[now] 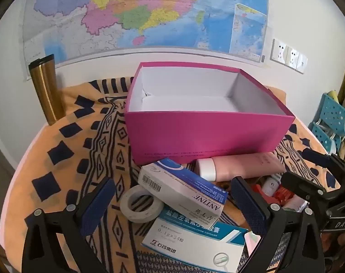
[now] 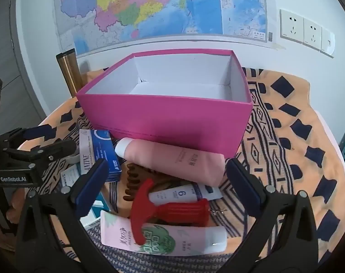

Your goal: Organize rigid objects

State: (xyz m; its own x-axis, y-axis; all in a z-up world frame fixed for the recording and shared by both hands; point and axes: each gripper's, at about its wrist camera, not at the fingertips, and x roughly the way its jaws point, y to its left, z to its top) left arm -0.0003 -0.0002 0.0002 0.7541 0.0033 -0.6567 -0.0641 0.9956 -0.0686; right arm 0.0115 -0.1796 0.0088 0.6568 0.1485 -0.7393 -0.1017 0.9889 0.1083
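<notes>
Left wrist view: the left gripper [image 1: 170, 202] hangs with its jaws wide apart and nothing clamped, above a pile at the lower middle of the frame. There a blue-and-white medicine box [image 1: 183, 188] lies tilted across a tape roll [image 1: 141, 206] and a flat white box [image 1: 192, 241]. Just behind, a pink tube [image 1: 240, 166] lies against the front wall of the magenta box [image 1: 208, 132], which sits open at frame centre on the patterned cloth [image 1: 65, 159]; its white inside holds nothing. A gold tumbler [image 1: 46, 88] stands at the upper left.

Right wrist view: the right gripper [image 2: 166, 187] also has its jaws spread, gripping nothing. Between them lie a red T-handled tool [image 2: 172, 209], a small white tube [image 2: 174, 194], a brown hair claw [image 2: 136, 182] and, lowest, a green-printed tube [image 2: 163, 238].
</notes>
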